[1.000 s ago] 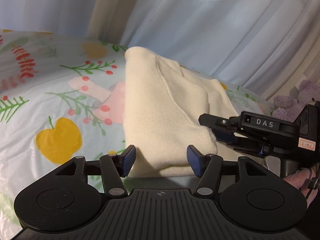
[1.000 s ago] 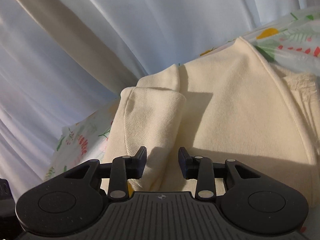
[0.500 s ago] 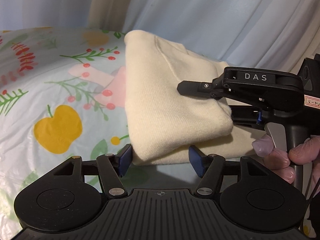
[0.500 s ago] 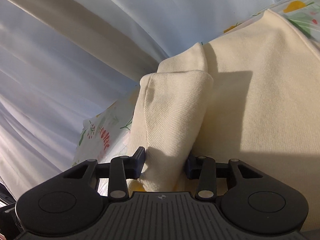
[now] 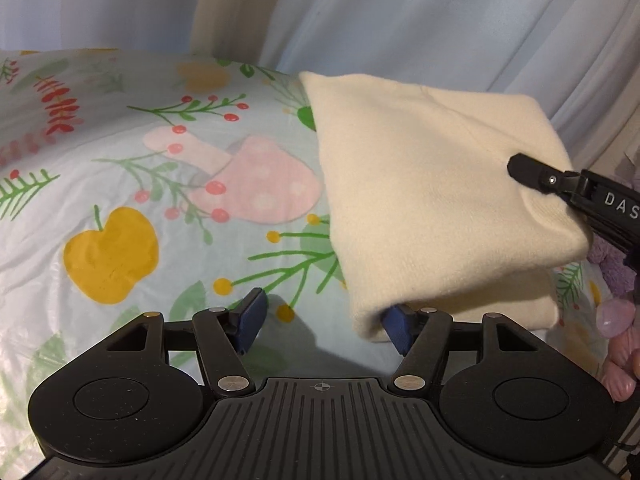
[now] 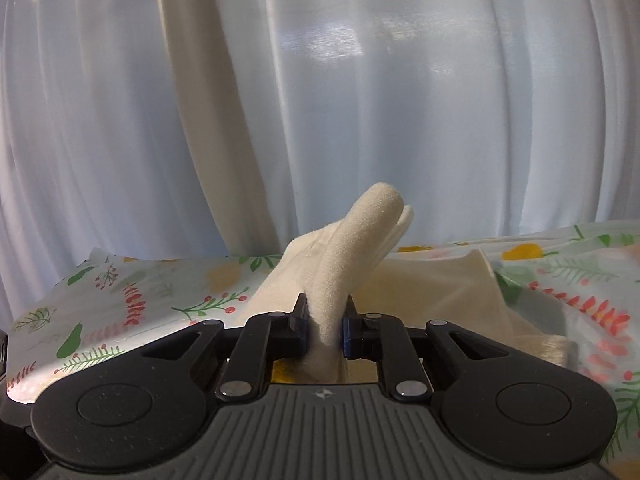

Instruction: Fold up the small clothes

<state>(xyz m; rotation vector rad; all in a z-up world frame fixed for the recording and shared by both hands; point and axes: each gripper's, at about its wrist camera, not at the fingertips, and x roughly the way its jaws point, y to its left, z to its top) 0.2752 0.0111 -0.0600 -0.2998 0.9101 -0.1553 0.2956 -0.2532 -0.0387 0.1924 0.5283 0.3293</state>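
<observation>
The right wrist view alone shows the grip itself: the right gripper (image 6: pixel 324 330) has its jaws closing on a thick fold of the cream garment (image 6: pixel 340 268), both blue pads pressed against the cloth at lower centre of the frame. The pinched fold rises from the jaws toward the upper right and ends in a rounded tip in front of the white curtain (image 6: pixel 360 100). The rest of the garment lies flat on the floral bedspread (image 6: pixel 120 300) to the right of centre.

The left wrist view shows what that view cannot: the whole lifted flap of the cream garment (image 5: pixel 432 192), seen from the side, fills the right half of the frame, with the right gripper (image 5: pixel 532 174) coming in from the right edge and biting its upper right part. A lower layer of the garment stays on the floral bedspread (image 5: pixel 160 200) beneath the flap. The flap's long axis runs from upper left down to lower right, its near corner drooping to bottom centre.

The left gripper (image 5: pixel 326 318) stands open, holding nothing, its jaws widening slightly; the drooping corner hangs over its right finger (image 5: pixel 400 322) and hides that pad's tip. The left finger (image 5: pixel 250 316) is over bare bedspread.

A person's fingers (image 5: pixel 618 344) show at the lower right edge, and something purple and fuzzy (image 5: pixel 608 256) sits behind the garment there.
</observation>
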